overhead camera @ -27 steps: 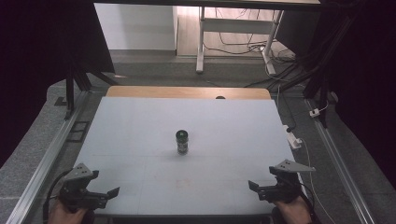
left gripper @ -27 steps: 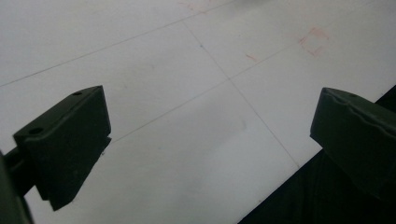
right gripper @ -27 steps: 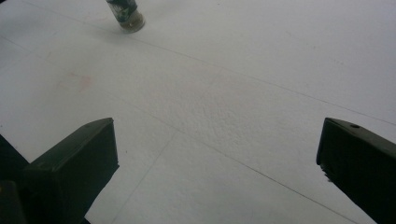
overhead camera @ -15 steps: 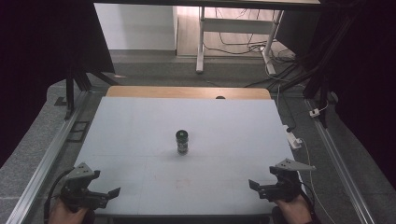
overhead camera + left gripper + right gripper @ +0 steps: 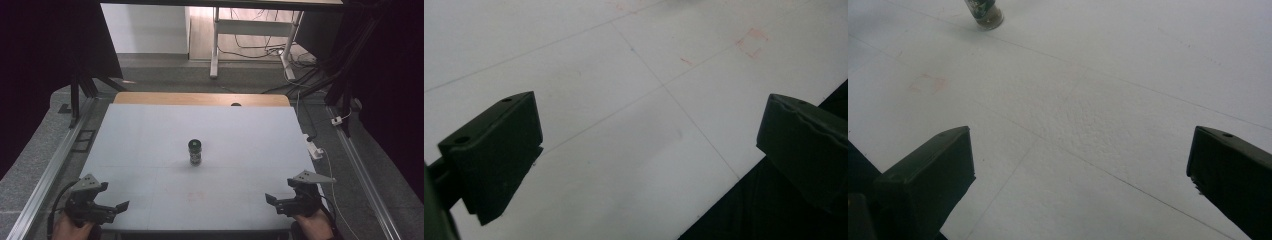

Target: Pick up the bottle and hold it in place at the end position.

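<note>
A small glass jar (image 5: 195, 151) with a dark lid stands upright near the middle of the white table (image 5: 150, 135). My left gripper (image 5: 116, 207) rests at the front left corner, held by a hand, with its tips turned inward. In the left gripper view its jaws (image 5: 649, 150) stand wide apart over bare tabletop beside the front edge. My right gripper (image 5: 272, 201) sits at the front right, also pointing inward. Its jaws (image 5: 1080, 165) are open with nothing between them, and the jar's base (image 5: 985, 14) shows far off at the top of the right gripper view.
A wooden strip (image 5: 200, 98) runs along the table's far edge. A white power strip (image 5: 315, 150) lies off the right side, next to a metal rail (image 5: 365, 175). Another rail (image 5: 50, 170) flanks the left. Faint red marks (image 5: 195, 196) dot the tabletop near the front.
</note>
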### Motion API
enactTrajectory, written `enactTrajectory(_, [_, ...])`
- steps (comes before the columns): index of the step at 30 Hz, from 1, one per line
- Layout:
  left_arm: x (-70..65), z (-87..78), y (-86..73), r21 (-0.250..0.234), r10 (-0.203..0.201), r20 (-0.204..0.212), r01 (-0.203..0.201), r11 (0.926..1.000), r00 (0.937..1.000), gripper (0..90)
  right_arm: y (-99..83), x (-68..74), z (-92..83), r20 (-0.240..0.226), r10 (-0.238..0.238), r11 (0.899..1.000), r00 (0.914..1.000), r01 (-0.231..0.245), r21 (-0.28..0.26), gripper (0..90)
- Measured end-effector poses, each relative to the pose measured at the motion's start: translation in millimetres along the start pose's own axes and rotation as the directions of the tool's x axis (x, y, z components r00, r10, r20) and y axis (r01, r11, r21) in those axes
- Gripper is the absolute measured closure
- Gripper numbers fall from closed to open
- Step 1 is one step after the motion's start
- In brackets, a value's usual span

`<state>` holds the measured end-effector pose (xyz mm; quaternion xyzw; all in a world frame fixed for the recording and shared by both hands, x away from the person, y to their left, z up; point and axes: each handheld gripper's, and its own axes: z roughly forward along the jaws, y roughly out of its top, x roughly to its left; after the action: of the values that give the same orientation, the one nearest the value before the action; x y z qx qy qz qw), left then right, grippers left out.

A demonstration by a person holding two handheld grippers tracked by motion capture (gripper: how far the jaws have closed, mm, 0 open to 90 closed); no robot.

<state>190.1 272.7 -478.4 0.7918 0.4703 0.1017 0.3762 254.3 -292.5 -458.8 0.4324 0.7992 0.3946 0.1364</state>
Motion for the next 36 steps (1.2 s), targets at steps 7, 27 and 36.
enactTrajectory(7, [-4.3, 4.7, 8.2, -0.021, 0.071, 0.01, -0.071, 0.9972, 0.9974, 0.0, 0.3, 1.3, 0.8, 0.0, -0.014, 1.0, 0.9999, 0.014, 0.007, 0.0])
enactTrajectory(27, [-6.0, 31.2, 24.4, -0.058, 0.102, 0.051, -0.099, 0.9934, 0.9935, 0.3, 0.5, 3.1, 2.0, -0.002, -0.033, 0.999, 0.9994, 0.033, 0.019, 0.0])
enactTrajectory(36, [-1.5, 45.5, 37.9, -0.096, 0.089, 0.142, -0.076, 0.9925, 0.9858, 0.0, 0.7, 3.7, 2.5, -0.002, -0.041, 0.999, 0.9991, 0.041, 0.025, 0.0])
